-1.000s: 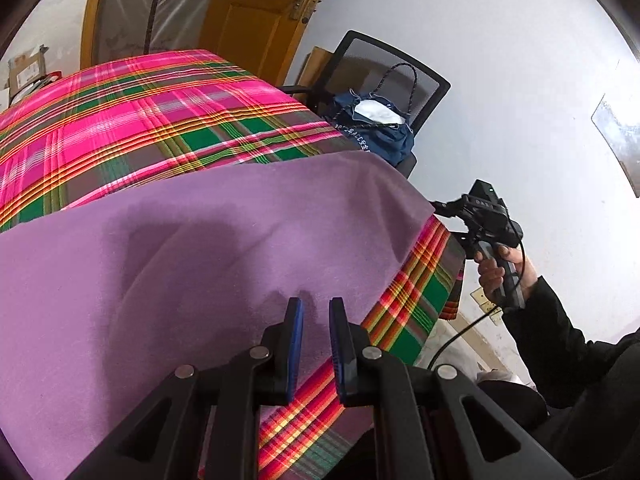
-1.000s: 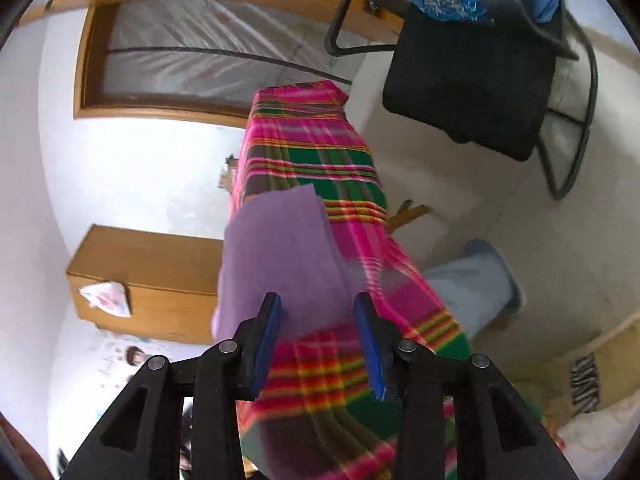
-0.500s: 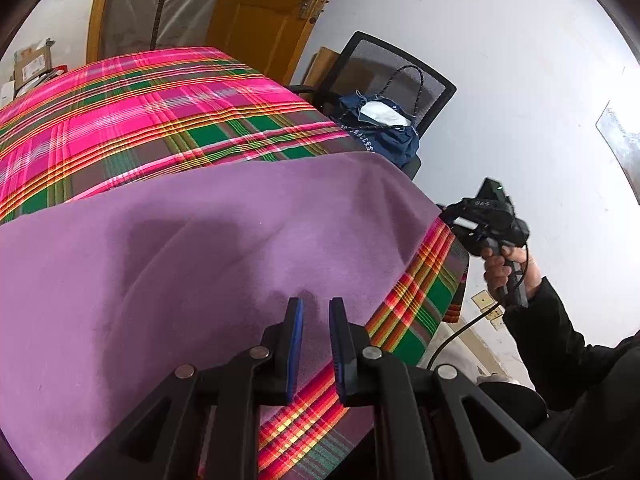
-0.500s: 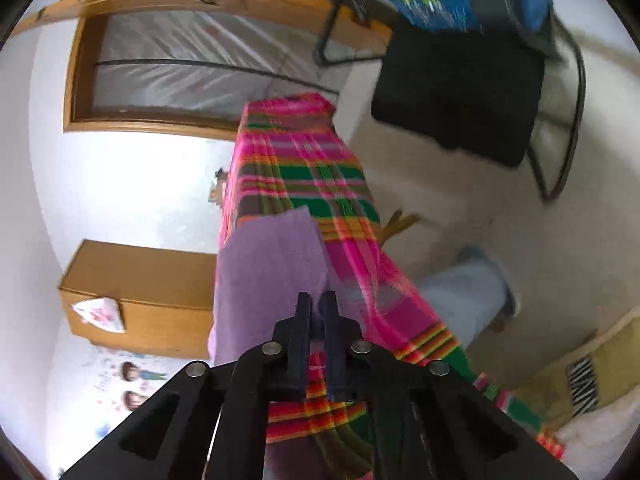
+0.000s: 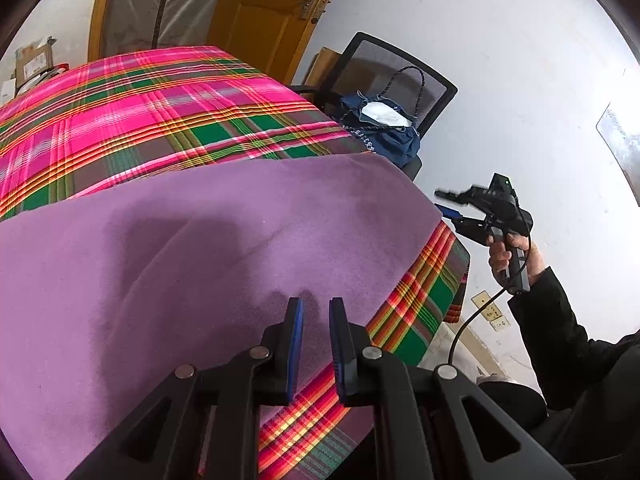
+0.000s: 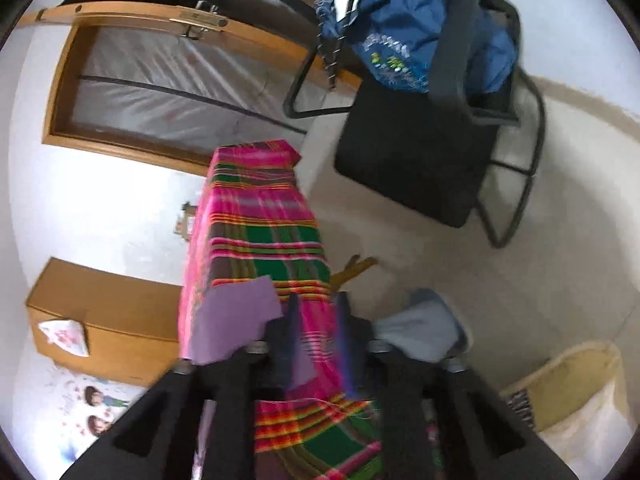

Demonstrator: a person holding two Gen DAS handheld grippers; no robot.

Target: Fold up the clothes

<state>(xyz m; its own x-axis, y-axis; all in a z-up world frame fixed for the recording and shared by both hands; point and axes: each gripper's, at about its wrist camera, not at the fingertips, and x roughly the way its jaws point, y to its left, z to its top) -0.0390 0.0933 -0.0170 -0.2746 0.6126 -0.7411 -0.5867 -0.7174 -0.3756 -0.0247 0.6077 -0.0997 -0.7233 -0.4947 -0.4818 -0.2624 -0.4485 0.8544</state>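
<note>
A purple cloth (image 5: 224,240) lies spread over the near end of a table covered in pink and green plaid (image 5: 160,120). My left gripper (image 5: 316,304) hangs just over the cloth near its front edge. Its blue pads stand a narrow gap apart, and nothing shows pinched between them. My right gripper (image 5: 442,202), held in a person's hand (image 5: 504,252), points at the cloth's right corner from just off the table. Its jaws are opening and nothing is gripped. In the blurred right wrist view the right gripper (image 6: 318,304) frames the plaid table (image 6: 260,208), with the purple cloth (image 6: 232,320) to its left.
A black chair (image 5: 400,76) with a blue bag (image 5: 380,136) stands beyond the table's right side, near a wooden door (image 5: 260,12). On the floor are a light-blue garment (image 6: 420,332) and a pale basket (image 6: 580,400). A wooden cabinet (image 6: 100,312) stands against the wall.
The right gripper closed its jaws half a second ago and now has them apart again. It has lifted and turned toward the cloth's corner. The left gripper has not moved.
</note>
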